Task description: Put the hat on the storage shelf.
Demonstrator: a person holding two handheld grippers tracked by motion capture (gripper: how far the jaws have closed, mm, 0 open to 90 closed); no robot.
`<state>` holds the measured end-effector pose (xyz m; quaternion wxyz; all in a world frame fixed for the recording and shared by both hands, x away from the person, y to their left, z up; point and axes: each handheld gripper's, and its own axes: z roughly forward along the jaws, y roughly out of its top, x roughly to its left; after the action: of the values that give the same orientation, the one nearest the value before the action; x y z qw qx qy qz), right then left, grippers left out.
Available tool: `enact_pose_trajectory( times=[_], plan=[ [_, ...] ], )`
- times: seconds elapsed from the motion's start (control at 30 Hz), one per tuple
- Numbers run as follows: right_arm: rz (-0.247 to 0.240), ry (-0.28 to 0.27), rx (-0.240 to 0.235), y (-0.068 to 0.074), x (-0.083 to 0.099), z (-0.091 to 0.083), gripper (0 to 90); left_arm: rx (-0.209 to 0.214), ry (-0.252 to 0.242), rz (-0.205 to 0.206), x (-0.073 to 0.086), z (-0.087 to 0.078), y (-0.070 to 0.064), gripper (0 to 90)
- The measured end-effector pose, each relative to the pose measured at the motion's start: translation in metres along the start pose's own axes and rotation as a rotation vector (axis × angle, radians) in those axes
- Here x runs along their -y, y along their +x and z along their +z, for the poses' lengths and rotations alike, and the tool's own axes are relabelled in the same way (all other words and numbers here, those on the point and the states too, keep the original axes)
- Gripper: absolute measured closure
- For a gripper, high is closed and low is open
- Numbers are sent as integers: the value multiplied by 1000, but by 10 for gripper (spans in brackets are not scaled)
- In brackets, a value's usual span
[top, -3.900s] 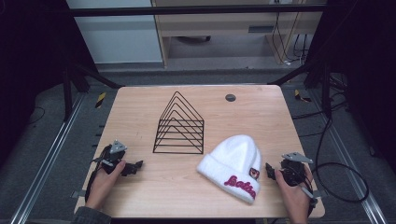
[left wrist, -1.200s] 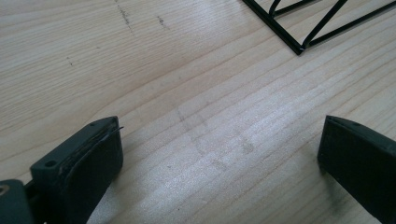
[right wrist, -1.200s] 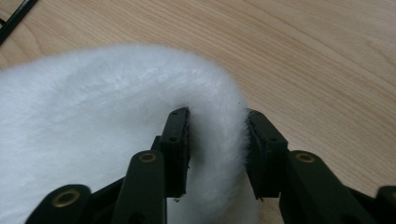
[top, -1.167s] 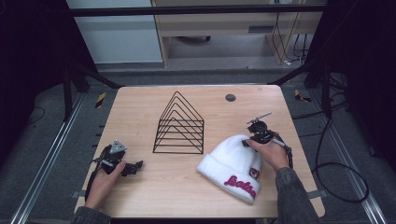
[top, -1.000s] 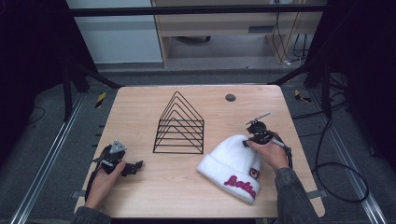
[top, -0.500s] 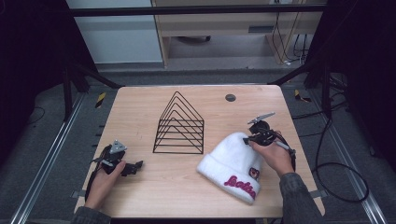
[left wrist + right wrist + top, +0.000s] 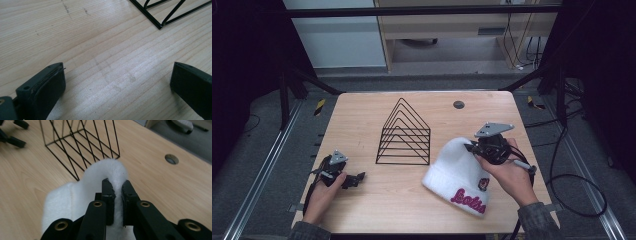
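Observation:
A white fleece beanie with pink lettering lies on the wooden table at the right front. My right gripper is shut on the beanie's crown, and the fabric bulges up in a ridge between its jaws. A black wire rack with triangular frames stands at the table's middle, just left of the beanie. My left gripper rests on the table at the front left, open, with bare wood between its jaws. A corner of the wire rack shows ahead of it.
A round cable hole sits in the table top behind the beanie. Bare wood lies between the left gripper and the rack. Cables trail off the table's right edge to the floor.
The right gripper came from the table's front right corner up to the beanie's crown and shut on it. In the last second it has lifted the crown a little. The left gripper stayed put.

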<state>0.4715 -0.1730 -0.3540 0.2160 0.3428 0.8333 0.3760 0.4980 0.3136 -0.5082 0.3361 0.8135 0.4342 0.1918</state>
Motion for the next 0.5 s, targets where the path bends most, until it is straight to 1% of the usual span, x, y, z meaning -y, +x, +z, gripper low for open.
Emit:
enact_pose_trajectory(
  times=[0.03,0.07,0.1,0.13,0.17,0.2,0.27,0.3,0.43,0.47,0.5],
  plan=[
    [-14,-16,-4,3,-3,-5,839,0,0,0,0,0,0,0],
    [-31,-44,-9,10,-8,-13,839,0,0,0,0,0,0,0],
    [-31,-44,-9,10,-8,-13,839,0,0,0,0,0,0,0],
    [-40,-55,-10,12,-10,-16,839,0,0,0,0,0,0,0],
    [-48,-67,-9,14,-13,-20,839,0,0,0,0,0,0,0],
    [-60,-90,-7,16,-18,-25,839,0,0,0,0,0,0,0],
    [-66,-99,-6,17,-20,-28,839,0,0,0,0,0,0,0],
    [-79,-107,-4,17,-23,-30,839,0,0,0,0,0,0,0],
    [-94,-137,6,13,-32,-37,839,4,1,7,0,0,1,0],
    [-94,-146,9,10,-34,-38,839,1,0,7,0,0,1,0],
    [-85,-173,7,3,-37,-42,839,-8,-6,2,-2,1,1,5]
  ],
)
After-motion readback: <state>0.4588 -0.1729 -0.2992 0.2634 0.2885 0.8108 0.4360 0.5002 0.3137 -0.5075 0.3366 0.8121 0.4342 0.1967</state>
